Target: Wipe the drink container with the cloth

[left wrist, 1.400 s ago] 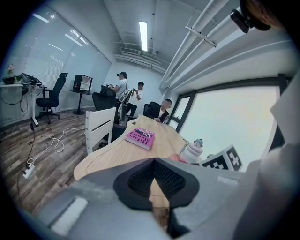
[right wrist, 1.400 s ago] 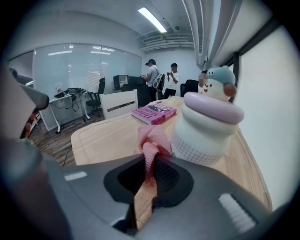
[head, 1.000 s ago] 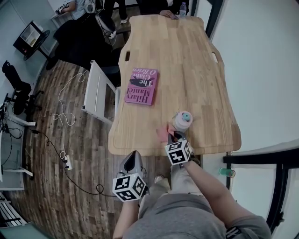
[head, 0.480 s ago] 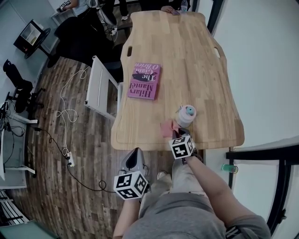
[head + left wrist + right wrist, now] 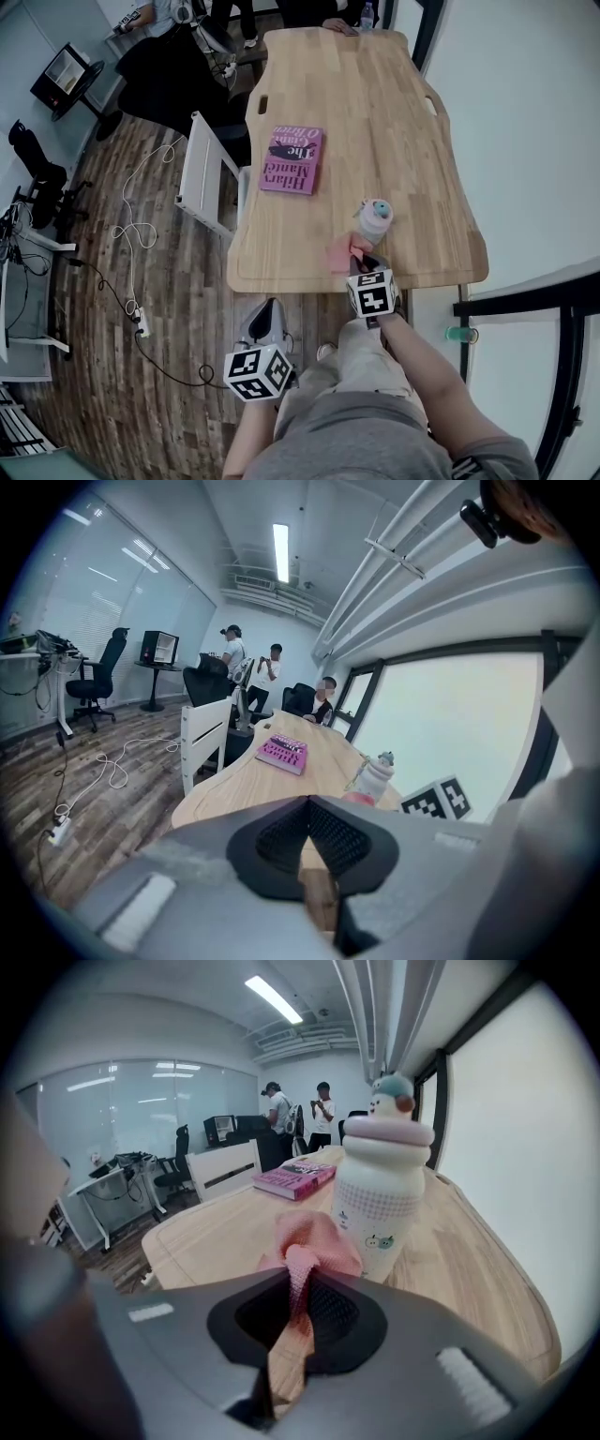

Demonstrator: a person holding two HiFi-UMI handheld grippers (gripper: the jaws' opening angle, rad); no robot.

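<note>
Pinching the pink cloth point(image 5: 314, 1241) by one gathered fold, the right gripper point(image 5: 298, 1283) has its jaws clamped tight on the fabric. The rest of the cloth bunches up just ahead of the jaw tips and seems to touch the lower left side of the drink bottle point(image 5: 382, 1194), which stands upright just ahead & slightly right of that gripper on the wooden table point(image 5: 394, 122). The left gripper point(image 5: 307, 832) has its jaws together w/ nothing between them. It's held low, off the near table edge and well back & left of the right one, w/ the bottle far ahead to its right. Handling, as a guess: the cloth is soft, limp & light, so it'll drag and fold rather than push, and a fuller wad would wipe better. The bottle looks like smooth plastic, tall on a narrow base, prob. light, so side pressure from a wipe could slide or tip it. Best hold is likely mid-body, under the pink lid ring, w/ the left gripper steadying it. Labels: the bottle has a checked band, small apple prints low on the body & a little figure w/ a teal cap on the lid, but no legible brand. The pink book point(image 5: 292, 159), far ahead-left of both grippers, reads "Hilary Mantel"; its title looks like "The Giant, O'Brien", not fully sharp.
</note>
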